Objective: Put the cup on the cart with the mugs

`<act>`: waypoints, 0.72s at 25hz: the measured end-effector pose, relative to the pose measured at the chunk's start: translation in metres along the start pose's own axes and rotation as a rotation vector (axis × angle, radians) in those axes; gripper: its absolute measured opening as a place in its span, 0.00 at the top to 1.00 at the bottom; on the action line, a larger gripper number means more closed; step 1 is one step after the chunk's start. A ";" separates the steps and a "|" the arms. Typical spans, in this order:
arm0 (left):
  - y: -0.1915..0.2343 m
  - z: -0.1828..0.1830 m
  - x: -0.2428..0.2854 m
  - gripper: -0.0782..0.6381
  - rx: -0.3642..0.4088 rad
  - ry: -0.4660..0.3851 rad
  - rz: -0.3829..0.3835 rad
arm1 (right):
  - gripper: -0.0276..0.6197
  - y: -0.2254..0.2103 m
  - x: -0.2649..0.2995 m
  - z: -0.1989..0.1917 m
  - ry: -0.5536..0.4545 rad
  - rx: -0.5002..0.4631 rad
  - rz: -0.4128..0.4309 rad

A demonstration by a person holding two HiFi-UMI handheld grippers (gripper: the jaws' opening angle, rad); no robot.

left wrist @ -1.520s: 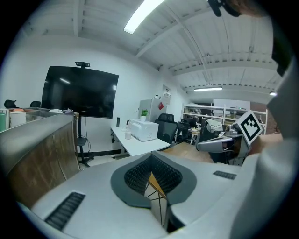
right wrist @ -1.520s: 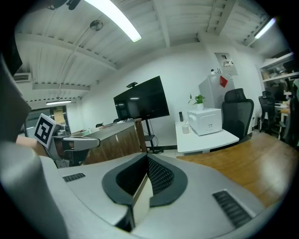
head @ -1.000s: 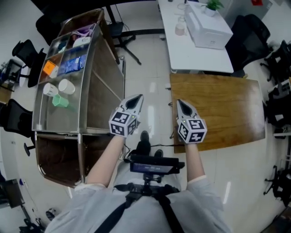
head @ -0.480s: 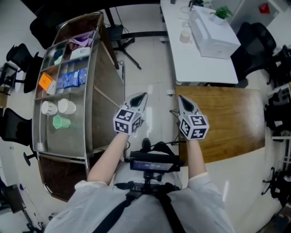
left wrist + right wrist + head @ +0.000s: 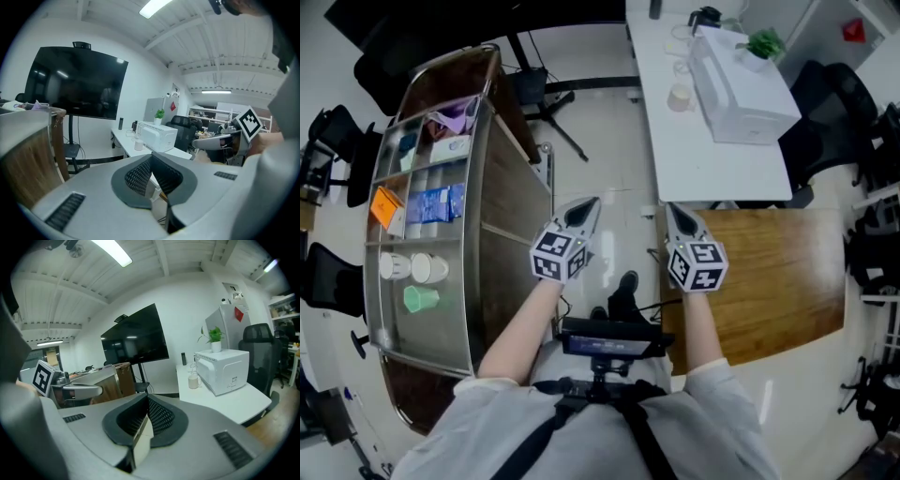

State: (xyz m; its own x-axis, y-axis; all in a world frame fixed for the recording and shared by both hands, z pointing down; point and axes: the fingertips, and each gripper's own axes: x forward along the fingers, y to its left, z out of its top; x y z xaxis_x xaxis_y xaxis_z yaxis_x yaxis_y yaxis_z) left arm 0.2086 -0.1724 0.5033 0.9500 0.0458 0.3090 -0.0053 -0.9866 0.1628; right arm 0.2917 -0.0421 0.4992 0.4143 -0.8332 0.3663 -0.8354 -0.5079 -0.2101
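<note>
A pale cup [image 5: 680, 97] stands on the white desk [image 5: 694, 159] ahead, next to a white box-shaped appliance [image 5: 741, 84]. It shows too in the left gripper view as the cup [image 5: 138, 144] and in the right gripper view as the cup [image 5: 192, 380]. The cart [image 5: 502, 216] stands at my left; in its metal top tray lie two white mugs [image 5: 412, 268] and a green one [image 5: 420, 299]. My left gripper [image 5: 586, 208] and right gripper [image 5: 673, 214] hang side by side over the floor, both shut and empty, well short of the desk.
A wooden table [image 5: 769, 272] is at my right, butting against the white desk. Packets and boxes fill the cart's far compartments [image 5: 427, 202]. A TV stand's legs [image 5: 562, 94] stand beyond the cart. Office chairs [image 5: 825, 103] ring the desk and the room's edges.
The view has moved forward: the white desk and cup come nearer, the cart slides back along my left. Both grippers stay shut and held as before.
</note>
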 end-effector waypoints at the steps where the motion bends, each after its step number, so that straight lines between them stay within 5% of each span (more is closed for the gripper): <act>1: 0.001 0.004 0.013 0.89 0.005 0.002 -0.005 | 0.95 -0.009 0.008 0.006 -0.005 0.004 0.000; 18: 0.040 0.066 0.202 0.89 0.073 0.024 -0.094 | 0.95 -0.123 0.119 0.066 0.002 0.047 -0.037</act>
State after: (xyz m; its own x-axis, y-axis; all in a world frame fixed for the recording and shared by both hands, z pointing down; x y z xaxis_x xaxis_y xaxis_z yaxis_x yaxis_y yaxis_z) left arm 0.4210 -0.2132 0.5102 0.9374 0.1412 0.3185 0.1065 -0.9866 0.1240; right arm 0.4675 -0.0933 0.5083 0.4435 -0.8134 0.3765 -0.8020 -0.5476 -0.2385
